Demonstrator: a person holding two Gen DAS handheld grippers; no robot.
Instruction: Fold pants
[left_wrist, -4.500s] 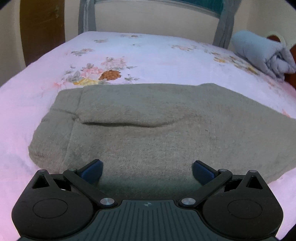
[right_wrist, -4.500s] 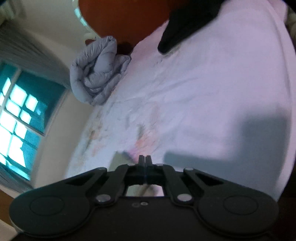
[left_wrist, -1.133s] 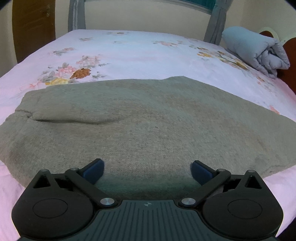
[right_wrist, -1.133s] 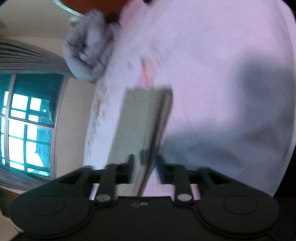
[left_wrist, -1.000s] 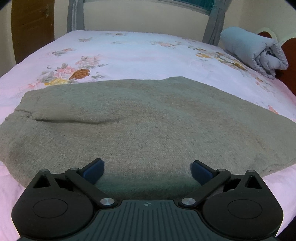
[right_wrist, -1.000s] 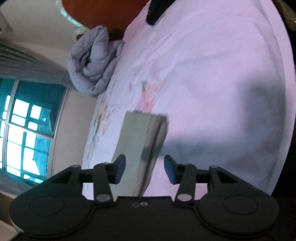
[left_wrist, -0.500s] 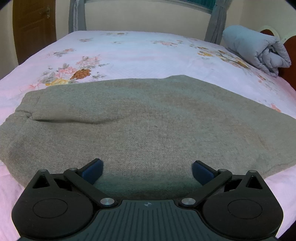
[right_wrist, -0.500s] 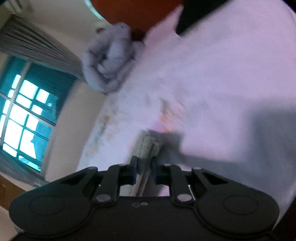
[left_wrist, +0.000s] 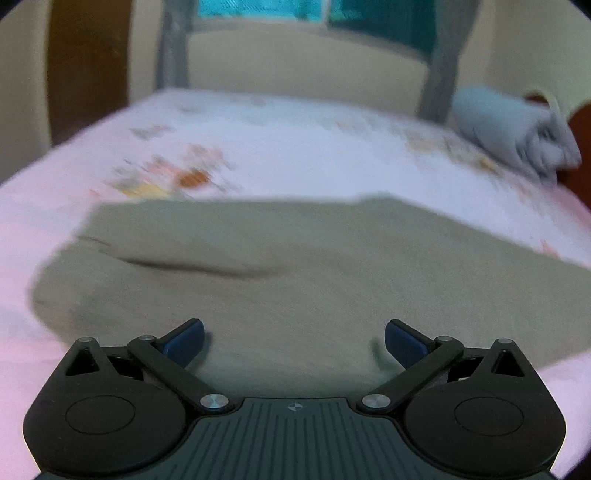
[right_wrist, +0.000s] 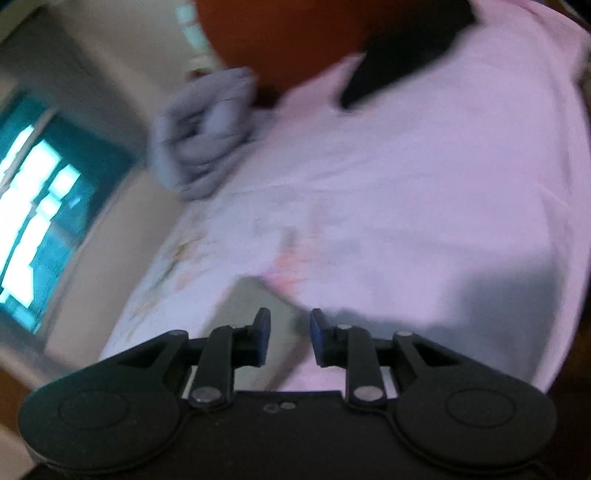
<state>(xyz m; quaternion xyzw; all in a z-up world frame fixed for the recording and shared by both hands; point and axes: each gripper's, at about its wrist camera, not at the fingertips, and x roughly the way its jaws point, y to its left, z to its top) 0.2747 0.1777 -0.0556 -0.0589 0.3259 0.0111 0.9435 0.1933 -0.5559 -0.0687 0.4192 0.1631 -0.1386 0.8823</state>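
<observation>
bed (left_wrist: 295, 155) | floral pink sheet | on it: pants (left_wrist: 295, 266), rolled grey blanket (left_wrist: 513, 133)

— Where does the left wrist view sit?

— Low and level over the grey-green pants (left_wrist: 314, 266), close to them, facing across the pink floral bed (left_wrist: 280, 147) toward the far wall and window (left_wrist: 258, 7).

— And the right wrist view?

— Rolled strongly to one side (the bed (right_wrist: 424, 192) climbs the frame), near one corner of the pants (right_wrist: 255, 306), aimed toward the headboard (right_wrist: 288, 33).

— What do the two share?

— The pants, the bed, the rolled grey quilt (left_wrist: 513, 129) (right_wrist: 203, 140), and the window (right_wrist: 40, 206); both are blurred.
</observation>
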